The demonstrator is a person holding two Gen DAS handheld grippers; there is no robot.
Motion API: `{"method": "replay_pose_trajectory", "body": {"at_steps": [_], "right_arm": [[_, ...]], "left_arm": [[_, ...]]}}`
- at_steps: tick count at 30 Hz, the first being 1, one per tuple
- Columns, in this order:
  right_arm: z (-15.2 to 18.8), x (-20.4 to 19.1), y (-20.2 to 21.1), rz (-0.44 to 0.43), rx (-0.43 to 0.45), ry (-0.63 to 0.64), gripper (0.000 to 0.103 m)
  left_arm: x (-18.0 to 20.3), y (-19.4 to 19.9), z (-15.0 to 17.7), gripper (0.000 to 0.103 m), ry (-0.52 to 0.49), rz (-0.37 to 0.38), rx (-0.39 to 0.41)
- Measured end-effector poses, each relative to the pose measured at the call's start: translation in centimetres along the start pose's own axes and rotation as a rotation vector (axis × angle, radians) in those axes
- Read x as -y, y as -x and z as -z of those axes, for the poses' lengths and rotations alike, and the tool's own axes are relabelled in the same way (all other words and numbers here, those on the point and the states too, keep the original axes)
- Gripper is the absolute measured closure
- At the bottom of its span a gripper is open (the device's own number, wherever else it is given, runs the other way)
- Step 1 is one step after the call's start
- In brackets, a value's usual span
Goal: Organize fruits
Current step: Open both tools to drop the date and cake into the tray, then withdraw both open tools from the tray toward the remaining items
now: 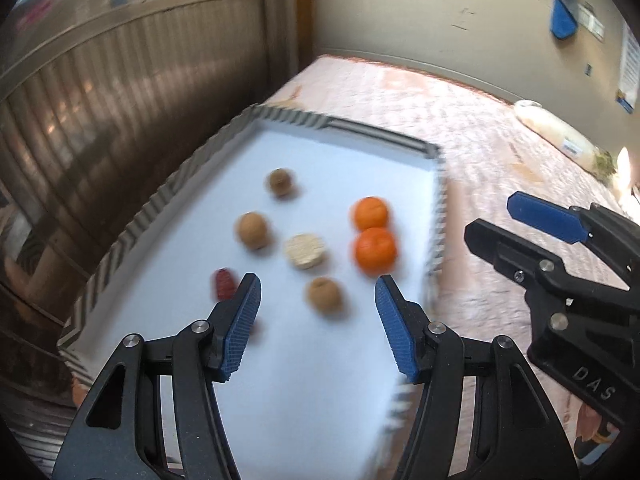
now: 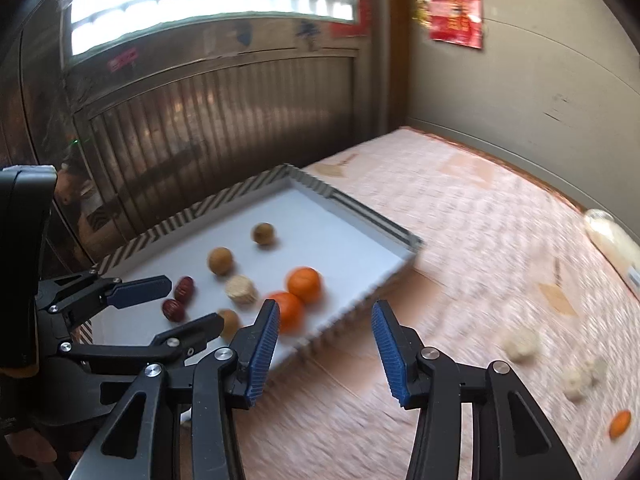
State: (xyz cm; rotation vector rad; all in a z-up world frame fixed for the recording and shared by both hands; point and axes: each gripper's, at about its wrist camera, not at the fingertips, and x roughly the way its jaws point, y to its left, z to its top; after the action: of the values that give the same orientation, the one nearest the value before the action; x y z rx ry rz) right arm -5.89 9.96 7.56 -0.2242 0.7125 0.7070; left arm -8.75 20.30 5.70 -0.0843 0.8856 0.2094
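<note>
A white tray point(image 1: 304, 148) with a zigzag-patterned rim point(image 2: 224, 202) holds two oranges point(image 1: 374, 254) point(image 2: 304, 284), three brown round fruits point(image 1: 252, 230) point(image 2: 220, 260), a pale ridged cake point(image 1: 304, 250) point(image 2: 240, 289) and two red dates point(image 2: 184, 290) point(image 1: 224, 283). My left gripper point(image 1: 318, 300) is open and empty above the tray's near part, just before one brown fruit point(image 1: 323, 294). My right gripper point(image 2: 324, 320) is open and empty over the tray's right rim; it also shows in the left wrist view point(image 1: 490, 218). The left gripper also shows in the right wrist view point(image 2: 196, 304).
The tray lies on a pink patterned cloth point(image 2: 460, 220). On the cloth to the right lie pale cakes point(image 2: 520, 344) point(image 2: 576, 380) and another orange point(image 2: 620, 424). A white bottle point(image 1: 560, 136) lies by the wall. A metal shutter point(image 1: 120, 92) stands behind the tray.
</note>
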Motion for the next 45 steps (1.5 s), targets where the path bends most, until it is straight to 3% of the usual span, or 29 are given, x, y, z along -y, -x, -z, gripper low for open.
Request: {"method": "replay_pose_trajectory", "body": {"at_steps": [23,31,40,45], "right_arm": [[7.4,14.5,9.4,0.257,0.007,-0.265,0.057],[10.6,19.4,10.6,0.314,-0.038,-0.370,0.057],[11.5,20.6,9.8,0.312,-0.056,-0.378,0.057],[12.1,21.4,9.9,0.356,-0.068,-0.374,0.057]], "left_arm": [[14.9,-1.2,-1.4,0.043,-0.197,0.174,-0.011],[17.7,-2.6,-2.2,0.043,-0.208,0.221,-0.046],[18.9,-5.5,-3.9,0.043,-0.191,0.248,-0.094],[20.0,-7.0,-4.9,0.043,-0.201,0.247,-0.116]]}}
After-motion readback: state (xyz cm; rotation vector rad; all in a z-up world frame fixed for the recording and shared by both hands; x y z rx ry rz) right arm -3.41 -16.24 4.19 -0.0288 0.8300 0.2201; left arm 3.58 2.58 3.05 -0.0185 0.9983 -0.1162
